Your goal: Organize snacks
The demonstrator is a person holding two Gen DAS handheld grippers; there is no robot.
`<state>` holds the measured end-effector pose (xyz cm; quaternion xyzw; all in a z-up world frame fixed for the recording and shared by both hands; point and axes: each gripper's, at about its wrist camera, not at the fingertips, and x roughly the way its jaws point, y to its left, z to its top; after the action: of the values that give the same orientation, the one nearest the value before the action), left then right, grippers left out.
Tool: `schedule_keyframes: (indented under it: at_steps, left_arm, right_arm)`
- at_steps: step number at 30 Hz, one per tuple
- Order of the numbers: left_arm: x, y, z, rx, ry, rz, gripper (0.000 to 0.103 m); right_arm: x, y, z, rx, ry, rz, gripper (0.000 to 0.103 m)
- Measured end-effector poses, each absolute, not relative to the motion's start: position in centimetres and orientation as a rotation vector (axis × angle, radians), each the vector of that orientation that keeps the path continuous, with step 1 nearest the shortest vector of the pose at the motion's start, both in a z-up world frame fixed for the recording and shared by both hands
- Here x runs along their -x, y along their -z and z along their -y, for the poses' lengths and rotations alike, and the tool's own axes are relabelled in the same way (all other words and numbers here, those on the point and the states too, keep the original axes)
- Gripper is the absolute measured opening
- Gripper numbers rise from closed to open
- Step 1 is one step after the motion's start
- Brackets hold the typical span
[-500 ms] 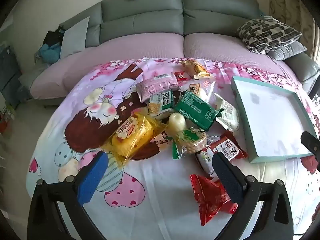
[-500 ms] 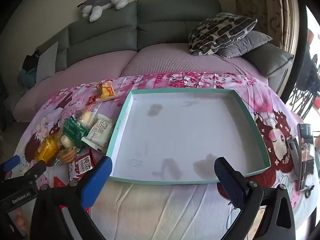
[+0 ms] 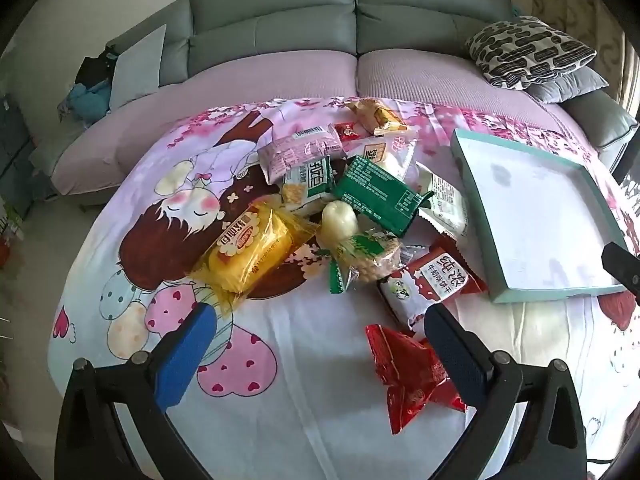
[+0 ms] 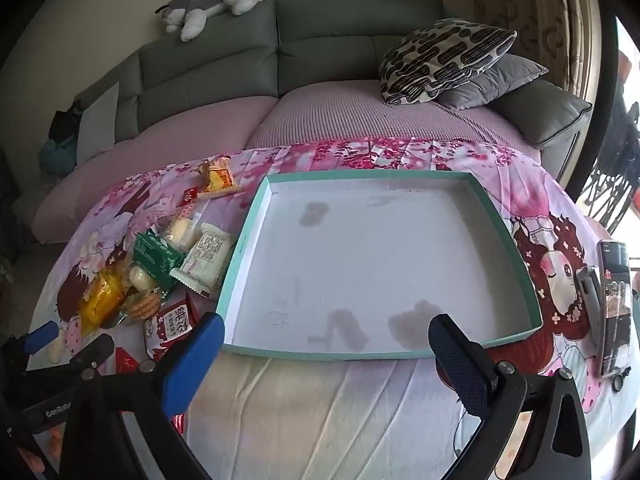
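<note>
Hovering wide-fingered, the left gripper [image 3: 320, 344] is facing the snack pile [image 3: 344, 208]; the right gripper [image 4: 324, 344], equally wide, is facing the empty tray [image 4: 380, 356] beside it.

A plush dog [image 4: 212, 0] lies atop the grey sofa [image 4: 328, 40]; patterned cushion [image 4: 444, 56] at right.

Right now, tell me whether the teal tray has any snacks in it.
Empty. The teal tray shows only its bare, stained white floor; the snack pile lies on the cloth beside it.

Snack pile [image 3: 340, 208] lies left of the tray [image 4: 240, 256], sofa [image 4: 320, 40] behind
</note>
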<state>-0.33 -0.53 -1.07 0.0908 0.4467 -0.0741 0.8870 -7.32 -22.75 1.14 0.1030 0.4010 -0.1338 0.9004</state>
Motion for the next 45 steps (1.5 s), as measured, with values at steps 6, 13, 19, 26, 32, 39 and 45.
schedule_keyframes:
  at_steps: [6, 13, 19, 26, 32, 39, 45]
  left_arm:
    - [0.7, 1.0, -0.2, -0.175, 0.149, -0.934, 0.103]
    - [0.6, 1.2, -0.7, -0.156, 0.14, -0.945, 0.103]
    - [0.6, 1.4, -1.0, -0.141, 0.138, -0.953, 0.103]
    - [0.5, 1.5, -1.1, -0.136, 0.138, -0.956, 0.103]
    - [0.5, 1.6, -0.9, -0.142, 0.145, -0.957, 0.103]
    - [0.5, 1.6, -0.9, -0.142, 0.149, -0.959, 0.103]
    - [0.5, 1.7, -0.8, -0.141, 0.157, -0.965, 0.103]
  right_arm:
    - [7.4, -0.8, 22.7, -0.193, 0.278, -0.852, 0.103]
    - [7.2, -0.8, 22.7, -0.177, 0.245, -0.874, 0.103]
    - [7.2, -0.7, 22.5, -0.171, 0.238, -0.887, 0.103]
    - [7.2, -0.7, 22.3, -0.164, 0.23, -0.894, 0.103]
    - [7.2, -0.6, 22.4, -0.163, 0.231, -0.9, 0.103]
    - [7.1, -0.6, 22.4, -0.162, 0.23, -0.904, 0.103]
    - [7.1, -0.5, 22.4, -0.158, 0.23, -0.908, 0.103]
